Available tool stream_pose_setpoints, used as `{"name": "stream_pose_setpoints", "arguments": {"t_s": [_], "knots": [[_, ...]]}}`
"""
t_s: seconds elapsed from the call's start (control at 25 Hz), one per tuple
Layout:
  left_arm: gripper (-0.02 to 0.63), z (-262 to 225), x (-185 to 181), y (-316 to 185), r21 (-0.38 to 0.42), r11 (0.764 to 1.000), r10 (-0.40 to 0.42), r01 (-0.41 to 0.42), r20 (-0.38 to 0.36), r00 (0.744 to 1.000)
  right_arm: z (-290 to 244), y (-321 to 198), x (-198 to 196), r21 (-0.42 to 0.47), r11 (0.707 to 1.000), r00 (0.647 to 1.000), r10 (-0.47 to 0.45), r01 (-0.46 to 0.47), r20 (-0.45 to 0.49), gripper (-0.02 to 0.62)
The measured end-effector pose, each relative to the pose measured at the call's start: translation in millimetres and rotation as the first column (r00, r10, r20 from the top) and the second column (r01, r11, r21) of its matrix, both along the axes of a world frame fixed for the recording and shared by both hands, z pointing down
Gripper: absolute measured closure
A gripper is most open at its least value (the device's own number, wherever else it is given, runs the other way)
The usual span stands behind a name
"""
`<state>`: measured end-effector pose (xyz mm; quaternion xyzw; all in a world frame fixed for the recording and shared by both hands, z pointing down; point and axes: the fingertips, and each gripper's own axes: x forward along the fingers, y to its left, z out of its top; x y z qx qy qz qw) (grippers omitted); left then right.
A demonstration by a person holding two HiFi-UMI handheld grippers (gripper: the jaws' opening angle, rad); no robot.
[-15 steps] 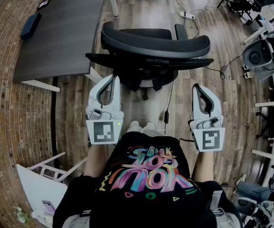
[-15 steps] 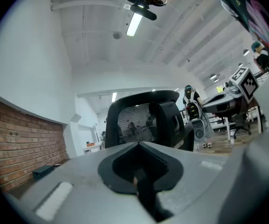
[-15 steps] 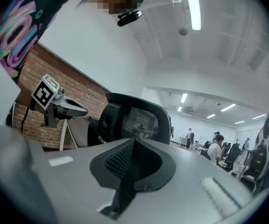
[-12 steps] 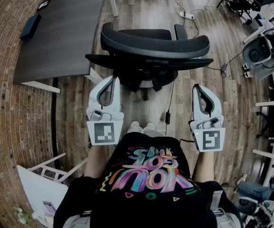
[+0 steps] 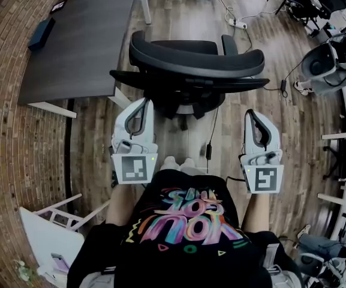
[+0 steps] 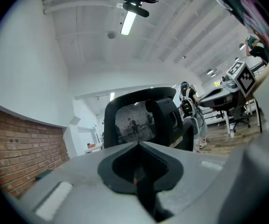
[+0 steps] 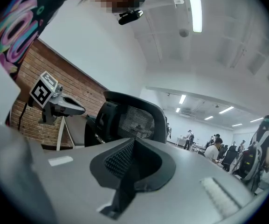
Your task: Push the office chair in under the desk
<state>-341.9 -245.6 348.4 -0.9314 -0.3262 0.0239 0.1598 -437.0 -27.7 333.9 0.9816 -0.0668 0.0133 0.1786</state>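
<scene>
The black mesh-backed office chair (image 5: 196, 62) stands beside the dark grey table (image 5: 71, 41), not under it. Left gripper (image 5: 143, 104) and right gripper (image 5: 252, 114) hover behind its backrest, jaws together and empty. Best press both evenly, steering it tableward.

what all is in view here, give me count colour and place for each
office chair: one, black, centre, right of the desk and not under it
desk: one, dark grey top, white legs, upper left
flat case: one, dark blue, on the desk's left edge
power strip: one, white, on the floor beyond the chair
cable: one, black, on the floor between the claws
shirt: one, black with colourful print, bottom centre
left claw: one, white, shut and empty, behind the chair
right claw: one, white, shut and empty, behind the chair
</scene>
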Motion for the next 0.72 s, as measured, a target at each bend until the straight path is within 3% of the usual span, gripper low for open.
{"name": "stream_pose_setpoints", "arguments": {"t_s": [0.24,0.44,0.56,0.72], "knots": [[0.556,4,7,-2,0.038,0.999,0.013,-0.013,-0.006,1.000,-1,3,6,-0.003,1.000,1.000,-0.021,0.021,0.002,0.556],[0.490,11,16,-1,0.147,0.989,0.035,-0.033,-0.011,0.999,6,3,14,-0.073,0.994,0.996,-0.076,0.080,0.053,0.502],[0.450,18,22,0,0.232,0.971,0.055,-0.049,-0.017,0.998,17,6,20,-0.113,0.988,0.989,-0.089,0.103,0.119,0.460],[0.405,29,34,2,0.369,0.927,0.085,-0.064,-0.041,0.996,29,10,31,-0.148,0.980,0.977,-0.105,0.134,0.186,0.405]]}}
